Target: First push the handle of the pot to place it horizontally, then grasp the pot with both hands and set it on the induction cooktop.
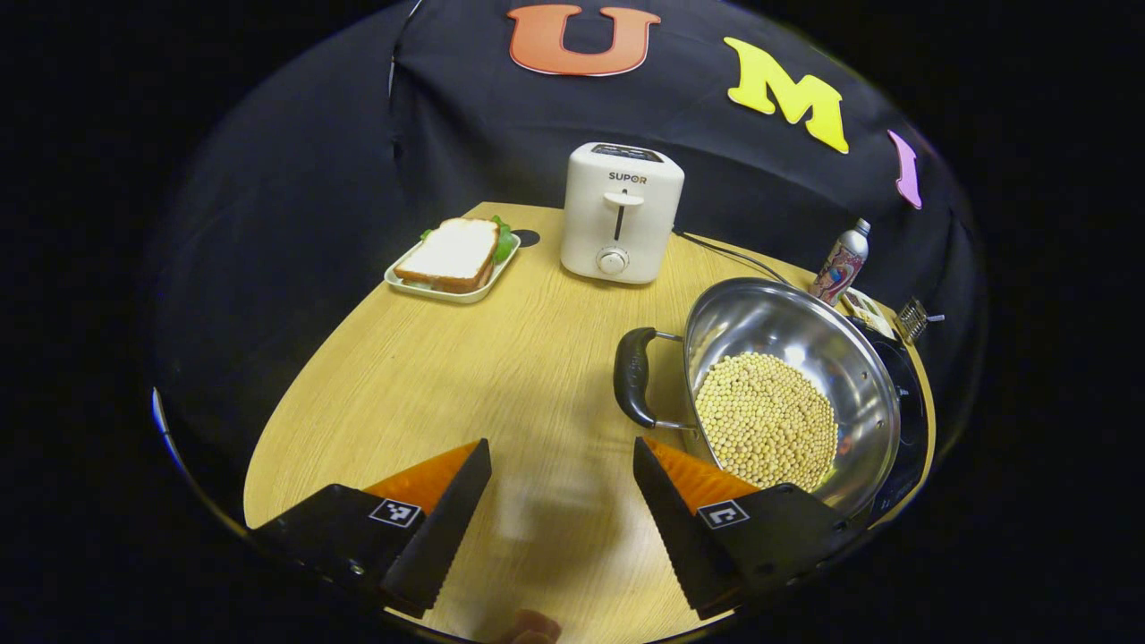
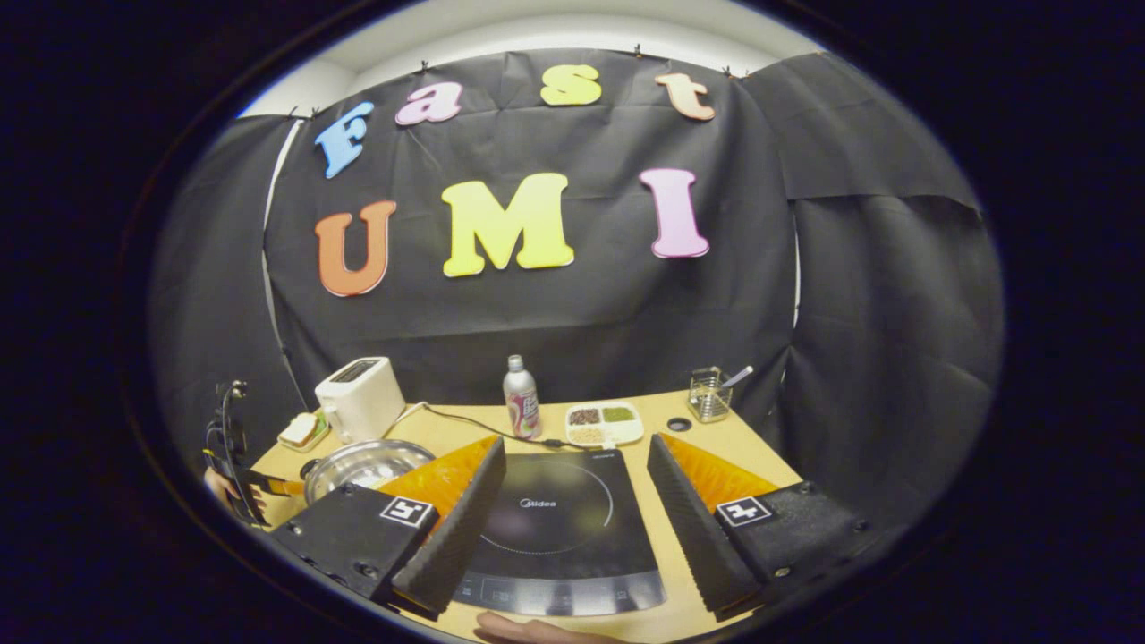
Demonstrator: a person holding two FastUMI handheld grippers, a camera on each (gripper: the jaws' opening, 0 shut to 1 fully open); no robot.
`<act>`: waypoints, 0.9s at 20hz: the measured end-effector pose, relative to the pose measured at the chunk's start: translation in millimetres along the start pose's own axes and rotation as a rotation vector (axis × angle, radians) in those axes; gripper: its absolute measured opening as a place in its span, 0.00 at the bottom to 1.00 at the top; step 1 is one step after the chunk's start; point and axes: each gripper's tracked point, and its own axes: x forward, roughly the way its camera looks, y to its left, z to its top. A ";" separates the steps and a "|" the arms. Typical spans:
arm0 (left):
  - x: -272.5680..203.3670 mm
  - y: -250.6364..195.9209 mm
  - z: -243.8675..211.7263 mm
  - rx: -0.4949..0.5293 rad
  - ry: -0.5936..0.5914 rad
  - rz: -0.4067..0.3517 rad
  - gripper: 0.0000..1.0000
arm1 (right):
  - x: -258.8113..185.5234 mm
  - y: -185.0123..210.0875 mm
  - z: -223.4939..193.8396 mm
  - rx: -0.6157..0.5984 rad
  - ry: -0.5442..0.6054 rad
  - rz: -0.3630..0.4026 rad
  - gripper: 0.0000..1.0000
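The left gripper (image 1: 562,478) has its jaws wide and empty near the pot (image 1: 792,394); its handle (image 1: 631,376) seems sideways. The right gripper (image 2: 577,478), jaws wide, hovers over the induction cooktop (image 2: 559,537).

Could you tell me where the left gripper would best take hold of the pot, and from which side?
Grip the black handle on the pot. It stands clear of the steel wall on two wire arms, facing the open left gripper, so coming straight forward from the near side, fingers astride the handle, looks best.
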 end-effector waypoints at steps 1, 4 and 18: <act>-3.7 -2.6 3.5 0.003 -0.012 -0.006 0.96 | 5.3 6.2 -4.3 -0.005 0.011 0.006 0.99; -22.7 -10.0 17.0 0.004 -0.054 -0.028 0.96 | 21.0 20.9 -16.0 -0.018 0.048 0.019 0.99; -30.5 -46.1 60.1 0.108 -0.143 -0.099 0.96 | 87.6 116.5 -80.5 -0.049 0.264 0.173 1.00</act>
